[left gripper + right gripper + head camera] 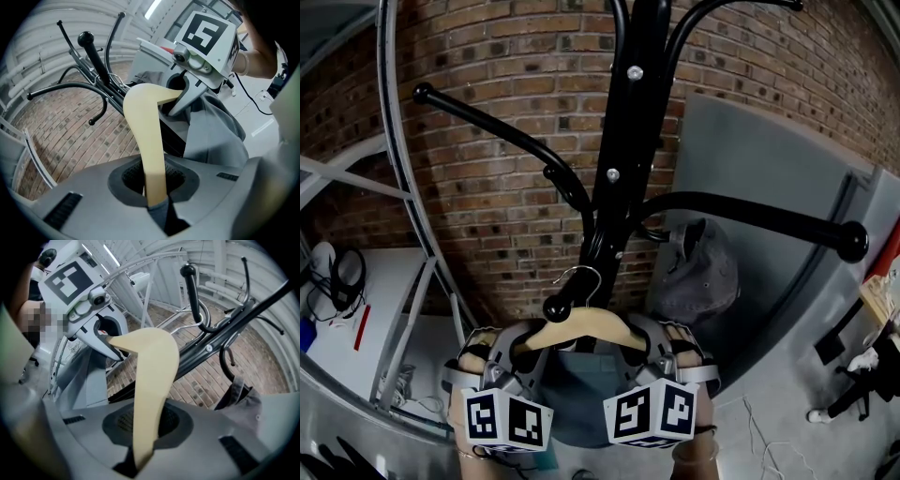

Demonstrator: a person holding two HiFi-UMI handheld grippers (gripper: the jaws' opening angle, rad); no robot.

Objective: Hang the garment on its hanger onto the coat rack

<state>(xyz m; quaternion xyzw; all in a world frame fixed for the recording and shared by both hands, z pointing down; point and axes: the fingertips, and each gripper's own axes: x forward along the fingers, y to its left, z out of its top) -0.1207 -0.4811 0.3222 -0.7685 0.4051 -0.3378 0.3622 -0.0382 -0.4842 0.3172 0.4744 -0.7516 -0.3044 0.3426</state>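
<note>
left gripper (518, 351) and right gripper (649, 347) fingers each pinch an end of the hanger (581, 328), garment (581, 398) draped below them. hook (584, 275) just beyond, by a low peg (555, 307) of the coat rack (623, 141); next, likely seat it there.

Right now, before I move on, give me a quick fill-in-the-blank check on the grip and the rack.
1. The left gripper and the right gripper each clamp one arm of the wooden ____.
2. The coat rack in front is coloured ____.
3. Behind the coat rack stands a wall built of ____.
Missing words: hanger; black; brick.
</note>
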